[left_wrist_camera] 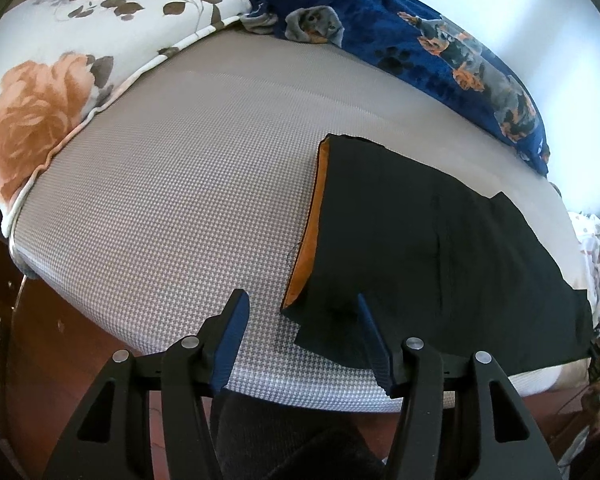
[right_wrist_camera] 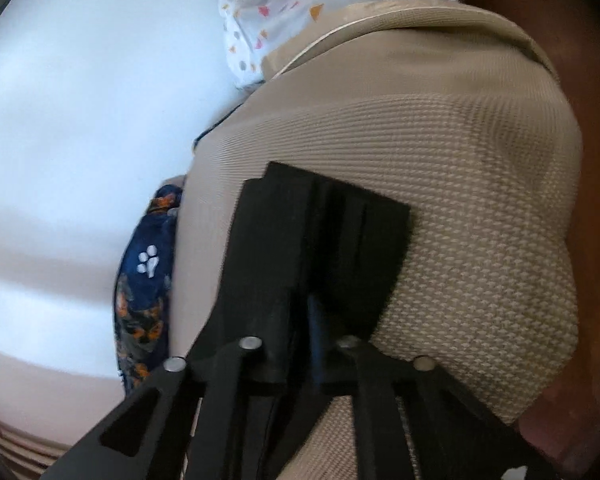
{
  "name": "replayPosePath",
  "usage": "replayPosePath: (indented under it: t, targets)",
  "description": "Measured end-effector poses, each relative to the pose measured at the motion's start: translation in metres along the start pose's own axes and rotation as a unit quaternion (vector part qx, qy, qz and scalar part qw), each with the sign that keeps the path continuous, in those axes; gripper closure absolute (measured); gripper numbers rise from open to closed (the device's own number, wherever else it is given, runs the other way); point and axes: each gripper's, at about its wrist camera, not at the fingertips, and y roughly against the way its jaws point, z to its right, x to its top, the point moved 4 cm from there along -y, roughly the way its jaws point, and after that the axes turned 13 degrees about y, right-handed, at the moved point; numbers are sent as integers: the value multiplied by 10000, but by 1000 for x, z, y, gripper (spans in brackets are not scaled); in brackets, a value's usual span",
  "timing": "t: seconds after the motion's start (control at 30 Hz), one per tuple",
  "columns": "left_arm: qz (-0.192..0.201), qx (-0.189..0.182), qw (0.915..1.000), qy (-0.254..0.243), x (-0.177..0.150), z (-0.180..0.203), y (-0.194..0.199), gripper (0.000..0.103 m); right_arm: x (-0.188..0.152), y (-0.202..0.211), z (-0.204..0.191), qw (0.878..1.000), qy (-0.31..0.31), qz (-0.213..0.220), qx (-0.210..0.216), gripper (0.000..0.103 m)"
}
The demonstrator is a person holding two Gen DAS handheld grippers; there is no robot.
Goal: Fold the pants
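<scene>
On the mattress (left_wrist_camera: 172,200) the pants (left_wrist_camera: 420,248) lie flat, orange lining along their left edge, partly folded by the look of it. Left gripper (left_wrist_camera: 300,328) is wide open, straddling the near corner; it should close only on full fabric thickness. Right gripper (right_wrist_camera: 316,320) looks pinched narrow on the pants; lift both ends level, keep tension even.

L cam low over mattress (left_wrist_camera: 180,200) near edge; R cam rolled, close; both on pants (left_wrist_camera: 420,240)
</scene>
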Motion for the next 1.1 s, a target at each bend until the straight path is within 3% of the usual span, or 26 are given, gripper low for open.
replayPosePath:
  t: [0.1,0.3,0.43,0.57,0.77,0.9,1.03,1.1]
  targets:
    - [48,18,10000,7,1,-1,2,47,-2,10,-8,9993,296,139,-177,98]
    - [-3,-5,9999,134,1,-6,-1,47,-10,48,-5,9983,320,464,-135,99]
    - [-63,11,9999,135,1,-7,-3,47,-20,43,18,9994,113,232,-238,99]
    - [7,5,10000,88,1,-5,-2,47,-18,39,26,9988,-64,430,222,98]
    - [-17,50,10000,-50,-2,0,-4,47,-8,46,5,9948,169,757,655,97]
    - [-70,53,9999,-129,-4,3,-5,47,-6,27,19,9991,131,376,155,100]
    - [-23,58,9998,-181,-4,4,-4,46,-8,26,32,9979,-187,389,482,101]
    - [-38,50,9998,-201,-4,4,-5,46,-8,27,32,9978,-184,381,509,95]
